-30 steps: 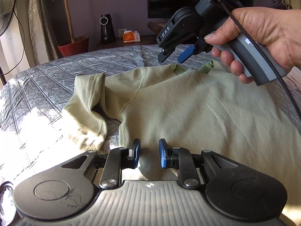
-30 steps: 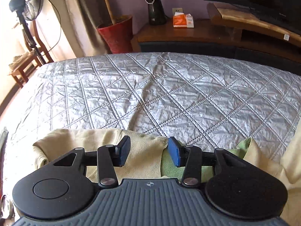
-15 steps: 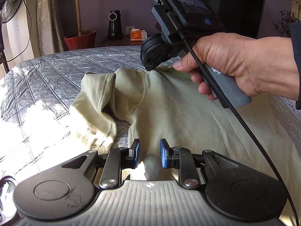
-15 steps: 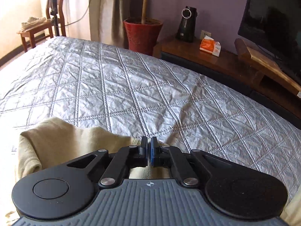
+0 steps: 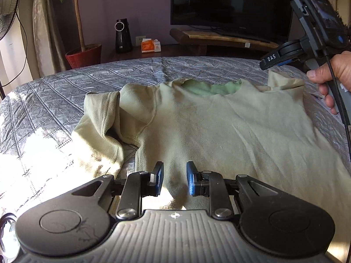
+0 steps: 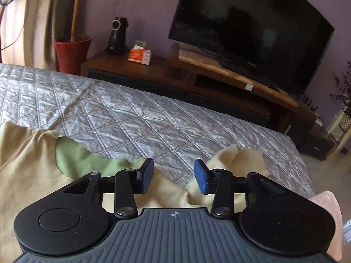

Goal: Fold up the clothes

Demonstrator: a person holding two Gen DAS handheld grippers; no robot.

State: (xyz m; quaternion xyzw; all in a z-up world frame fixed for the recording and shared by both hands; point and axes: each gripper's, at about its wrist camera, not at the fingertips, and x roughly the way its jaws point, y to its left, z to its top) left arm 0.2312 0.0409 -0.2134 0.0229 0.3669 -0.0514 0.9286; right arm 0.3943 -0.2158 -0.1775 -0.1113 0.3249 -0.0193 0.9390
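Hovering low over the shirt [image 5: 219, 131], the left gripper [image 5: 174, 178] has its fingers parted, gripping nothing. The shirt lies flat on the bed [image 5: 54, 92], collar at the far side, its left sleeve [image 5: 101, 122] crumpled. By the shirt's right shoulder, a hand [image 5: 333, 76] holds the right gripper [image 6: 173, 173], fingers spread wide and empty above the fabric. Beyond the bed stand a TV [image 6: 252, 28] and a red pot [image 5: 84, 54].

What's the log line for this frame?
left gripper: open, over hem | right gripper: open, near collar | pale green cotton shirt: flat, unfolded on bed
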